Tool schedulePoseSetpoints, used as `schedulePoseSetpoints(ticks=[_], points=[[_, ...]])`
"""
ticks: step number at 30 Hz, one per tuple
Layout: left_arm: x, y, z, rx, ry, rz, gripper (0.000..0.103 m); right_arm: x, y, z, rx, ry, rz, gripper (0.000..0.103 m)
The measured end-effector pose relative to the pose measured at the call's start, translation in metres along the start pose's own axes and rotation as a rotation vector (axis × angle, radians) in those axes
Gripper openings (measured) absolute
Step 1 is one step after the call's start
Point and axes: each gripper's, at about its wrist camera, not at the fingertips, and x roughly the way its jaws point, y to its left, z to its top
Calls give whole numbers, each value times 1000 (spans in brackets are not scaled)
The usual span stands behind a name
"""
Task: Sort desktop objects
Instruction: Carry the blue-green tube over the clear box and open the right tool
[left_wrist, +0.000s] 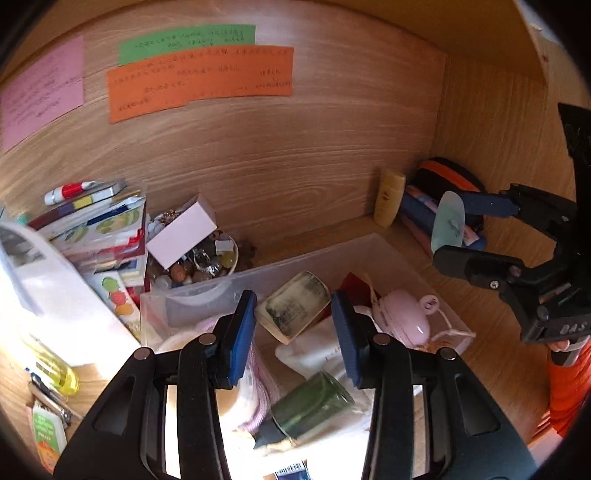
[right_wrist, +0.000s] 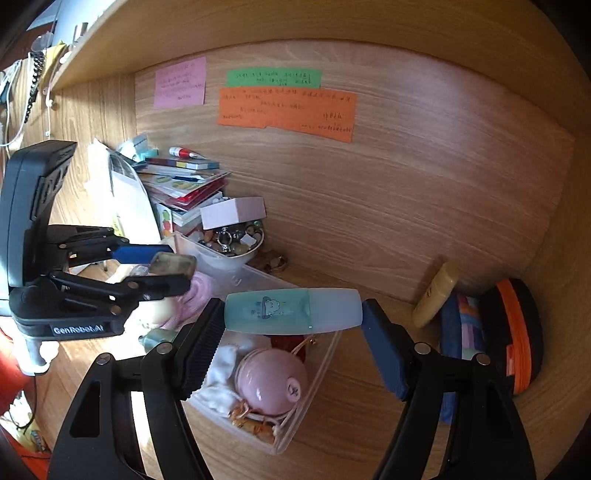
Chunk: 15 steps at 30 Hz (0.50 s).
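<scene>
Spanning the right gripper (right_wrist: 293, 328) pad to pad, the teal bottle (right_wrist: 291, 311) lies crosswise, clamped end-on above the clear bin (right_wrist: 317, 373), while the left gripper (left_wrist: 293, 332) grasps a worn green jar (left_wrist: 293, 308) beside it.

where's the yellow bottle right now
The yellow bottle leans against the back wall at the right of the desk, beside the black-and-orange pouch, right of the clear bin.

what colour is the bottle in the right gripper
Pale teal bottle with a frosted whitish cap and a small cloud print; right wrist view shows it best.
</scene>
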Motion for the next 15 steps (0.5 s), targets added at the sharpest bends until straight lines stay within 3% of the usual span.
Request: schedulePoseSetpoints(ticks=[8, 15], points=[[24, 6, 0, -45, 45, -39, 41, 36, -2, -6, 9, 60, 4, 71], [36, 4, -5, -12, 63, -10, 41, 71, -13, -19, 66, 137, 24, 71]])
